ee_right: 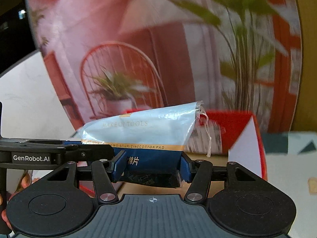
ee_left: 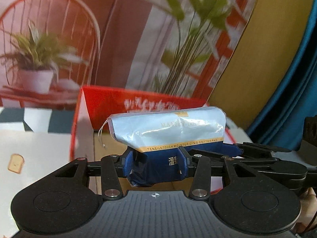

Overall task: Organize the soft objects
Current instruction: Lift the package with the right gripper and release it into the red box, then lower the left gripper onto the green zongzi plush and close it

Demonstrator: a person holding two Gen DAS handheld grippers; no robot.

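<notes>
A blue and pale-blue pack of cotton pads (ee_left: 166, 136) with a gold band and a white drawstring is held between both grippers. My left gripper (ee_left: 157, 164) is shut on its dark blue lower part. In the right wrist view the same pack of cotton pads (ee_right: 142, 138) sits in my right gripper (ee_right: 151, 165), which is also shut on its lower part. The two grippers meet side by side on the pack, above an open red box (ee_left: 103, 103) with a brown cardboard floor. The box also shows in the right wrist view (ee_right: 243, 136).
A large printed backdrop (ee_left: 79, 39) with a chair and plants stands behind the box. A white tablecloth with a toast print (ee_left: 15, 162) lies to the left. A blue curtain (ee_left: 293, 99) hangs at the right. The other gripper's black body (ee_right: 35, 154) is at the left.
</notes>
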